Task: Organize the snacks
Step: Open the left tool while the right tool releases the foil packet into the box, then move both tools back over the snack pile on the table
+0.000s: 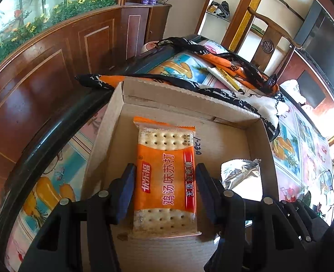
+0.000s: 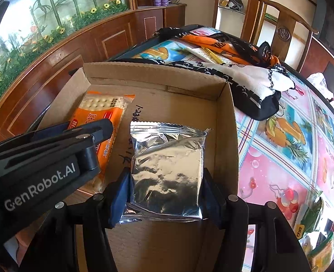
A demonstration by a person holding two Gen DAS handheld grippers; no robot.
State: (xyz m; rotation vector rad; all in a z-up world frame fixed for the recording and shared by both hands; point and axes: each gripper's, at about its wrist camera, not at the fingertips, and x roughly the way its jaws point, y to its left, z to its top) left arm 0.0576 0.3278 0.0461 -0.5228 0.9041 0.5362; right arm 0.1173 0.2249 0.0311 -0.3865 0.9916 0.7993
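Wood-panelled room, round worktop (image 2: 280,154) wearing a bright fruit-print cover, shallow brown cardboard box (image 2: 228,113) sitting on it. Both snacks are lying flat on the box floor, side by side. The left tongs (image 1: 164,181) are straddling the orange soda-cracker packet (image 1: 165,172) lengthwise, pads flanking its long edges about half open; contact looks light at best, can't tell if they're pinching. The right tongs (image 2: 165,192) are bracketing the crinkled silver foil pouch (image 2: 167,167), pads touching its sides, likely gripping. My read: packs are being lined up parallel, each tong squaring its own. The left view is showing the cracker label full-on and only a corner of the foil; the right view is showing the left tongs from outside, plus more loose snack packets (image 2: 314,238) at the worktop edge.
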